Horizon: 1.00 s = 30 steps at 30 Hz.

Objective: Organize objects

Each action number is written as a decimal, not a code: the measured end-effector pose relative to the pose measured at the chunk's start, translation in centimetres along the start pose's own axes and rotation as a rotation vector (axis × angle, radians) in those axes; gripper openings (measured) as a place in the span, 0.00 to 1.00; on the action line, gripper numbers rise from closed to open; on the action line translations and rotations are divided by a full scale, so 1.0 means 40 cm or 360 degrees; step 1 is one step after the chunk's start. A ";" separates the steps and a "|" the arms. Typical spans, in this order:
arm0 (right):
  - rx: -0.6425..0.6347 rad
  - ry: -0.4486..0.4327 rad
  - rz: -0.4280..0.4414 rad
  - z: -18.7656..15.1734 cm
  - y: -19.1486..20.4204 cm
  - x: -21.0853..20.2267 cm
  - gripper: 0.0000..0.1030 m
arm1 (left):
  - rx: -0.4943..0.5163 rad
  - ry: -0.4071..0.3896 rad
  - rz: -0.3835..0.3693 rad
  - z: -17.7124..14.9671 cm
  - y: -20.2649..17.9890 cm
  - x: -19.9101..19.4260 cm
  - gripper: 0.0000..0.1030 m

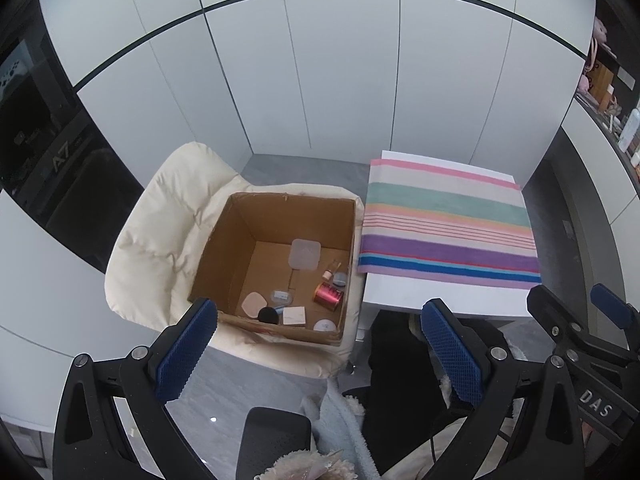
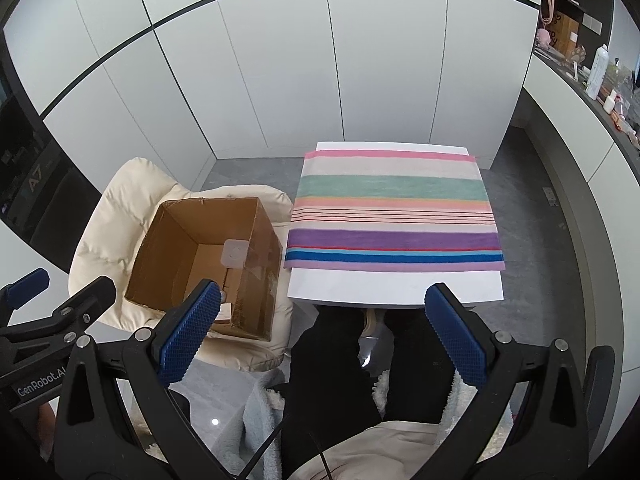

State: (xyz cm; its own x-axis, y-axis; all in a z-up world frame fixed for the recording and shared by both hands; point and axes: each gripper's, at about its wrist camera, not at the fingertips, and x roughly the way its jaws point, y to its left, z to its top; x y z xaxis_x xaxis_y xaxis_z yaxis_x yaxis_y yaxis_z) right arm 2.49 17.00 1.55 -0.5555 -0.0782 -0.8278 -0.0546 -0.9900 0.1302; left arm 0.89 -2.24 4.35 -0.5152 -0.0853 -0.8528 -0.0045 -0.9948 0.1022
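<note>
Cardboard box on cream chair, far-left of both tongs: small cosmetics, red spool inside. Left gripper nearer; right gripper faces striped cloth. Both released, empty.

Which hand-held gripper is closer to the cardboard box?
The left hand-held gripper. It hangs open right by the cardboard box on the chair. The right hand-held gripper, also open, sits further over, in front of the table.

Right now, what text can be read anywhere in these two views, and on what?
"DAS" on the right gripper.
"GenRobot.AI", last letters cut off, on the left gripper.
"A7" on the dark cabinet.
Labels on the items in the cardboard box: too small to read.
</note>
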 end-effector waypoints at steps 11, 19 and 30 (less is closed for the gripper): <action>-0.0026 -0.0009 0.0003 -0.002 -0.003 -0.003 1.00 | 0.0018 0.0010 -0.0017 -0.004 -0.008 0.005 1.00; -0.0029 -0.0041 -0.0041 -0.005 -0.004 -0.006 1.00 | 0.0025 0.0008 -0.0035 -0.006 -0.012 0.005 1.00; -0.0027 -0.0029 -0.0035 -0.004 -0.005 -0.006 1.00 | 0.0025 0.0013 -0.0062 -0.004 -0.014 0.008 1.00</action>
State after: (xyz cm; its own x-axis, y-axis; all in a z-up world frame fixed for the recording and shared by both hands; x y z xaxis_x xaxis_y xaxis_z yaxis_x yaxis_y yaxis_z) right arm 2.75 17.21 1.64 -0.5696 -0.0546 -0.8201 -0.0528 -0.9933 0.1028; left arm 0.87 -1.71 3.93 -0.5071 -0.0468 -0.8606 -0.0379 -0.9963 0.0766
